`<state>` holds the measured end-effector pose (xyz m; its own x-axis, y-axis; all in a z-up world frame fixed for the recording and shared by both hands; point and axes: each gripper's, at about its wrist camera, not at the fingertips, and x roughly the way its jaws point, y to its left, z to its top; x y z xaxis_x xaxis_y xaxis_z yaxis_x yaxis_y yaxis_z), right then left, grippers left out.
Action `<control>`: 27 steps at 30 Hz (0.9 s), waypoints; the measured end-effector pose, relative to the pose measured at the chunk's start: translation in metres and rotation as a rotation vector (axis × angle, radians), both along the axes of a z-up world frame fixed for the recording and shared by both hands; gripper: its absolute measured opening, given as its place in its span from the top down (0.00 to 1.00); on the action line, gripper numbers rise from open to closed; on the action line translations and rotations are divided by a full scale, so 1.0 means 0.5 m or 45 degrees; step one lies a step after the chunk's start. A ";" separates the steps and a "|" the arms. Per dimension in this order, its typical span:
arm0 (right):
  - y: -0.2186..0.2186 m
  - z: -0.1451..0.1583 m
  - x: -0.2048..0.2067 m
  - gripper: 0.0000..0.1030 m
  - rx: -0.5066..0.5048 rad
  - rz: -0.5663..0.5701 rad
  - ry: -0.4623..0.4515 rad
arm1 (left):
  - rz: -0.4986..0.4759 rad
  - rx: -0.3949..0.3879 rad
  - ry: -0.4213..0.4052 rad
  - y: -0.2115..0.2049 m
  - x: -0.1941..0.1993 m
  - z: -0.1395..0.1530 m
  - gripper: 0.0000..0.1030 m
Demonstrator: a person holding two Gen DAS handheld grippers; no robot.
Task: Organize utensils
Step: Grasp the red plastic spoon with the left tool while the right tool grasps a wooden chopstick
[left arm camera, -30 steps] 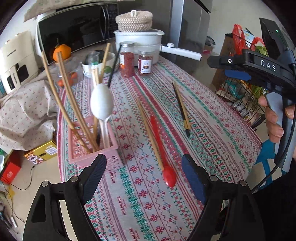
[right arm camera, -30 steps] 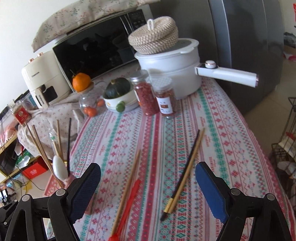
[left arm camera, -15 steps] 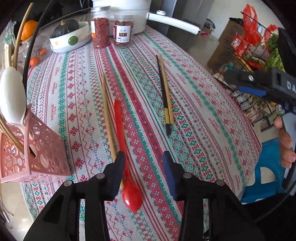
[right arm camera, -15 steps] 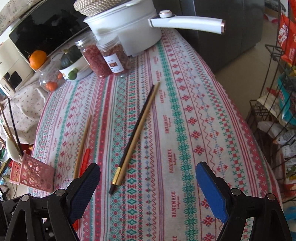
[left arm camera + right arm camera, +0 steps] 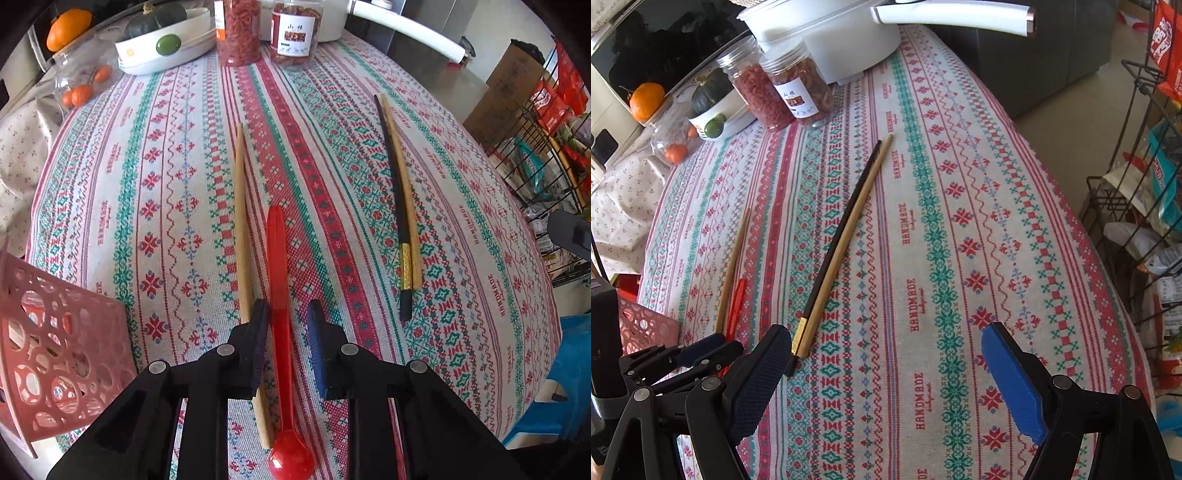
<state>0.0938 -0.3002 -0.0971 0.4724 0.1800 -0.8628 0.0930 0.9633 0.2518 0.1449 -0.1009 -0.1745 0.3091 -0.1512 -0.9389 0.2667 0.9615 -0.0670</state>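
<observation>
left gripper [image 5: 285, 314] narrowing astride red spoon [image 5: 279, 280], not yet clamping, lining up a lift toward pink basket [image 5: 55, 350] | right gripper [image 5: 882, 369] hanging wide beside chopsticks [image 5: 846, 229], waiting

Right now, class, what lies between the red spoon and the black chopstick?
Only bare tablecloth between the red spoon and black chopstick, shown in the left wrist view.
</observation>
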 end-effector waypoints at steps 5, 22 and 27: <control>0.002 -0.007 0.006 0.14 -0.010 -0.009 0.016 | -0.037 0.020 -0.001 -0.003 0.006 -0.002 0.89; 0.022 -0.084 0.136 0.42 0.112 -0.081 0.068 | -0.137 -0.303 -0.312 0.061 -0.115 0.203 0.90; 0.051 -0.113 0.190 0.59 0.075 -0.118 0.113 | -0.172 -0.322 -0.361 0.096 -0.148 0.235 0.90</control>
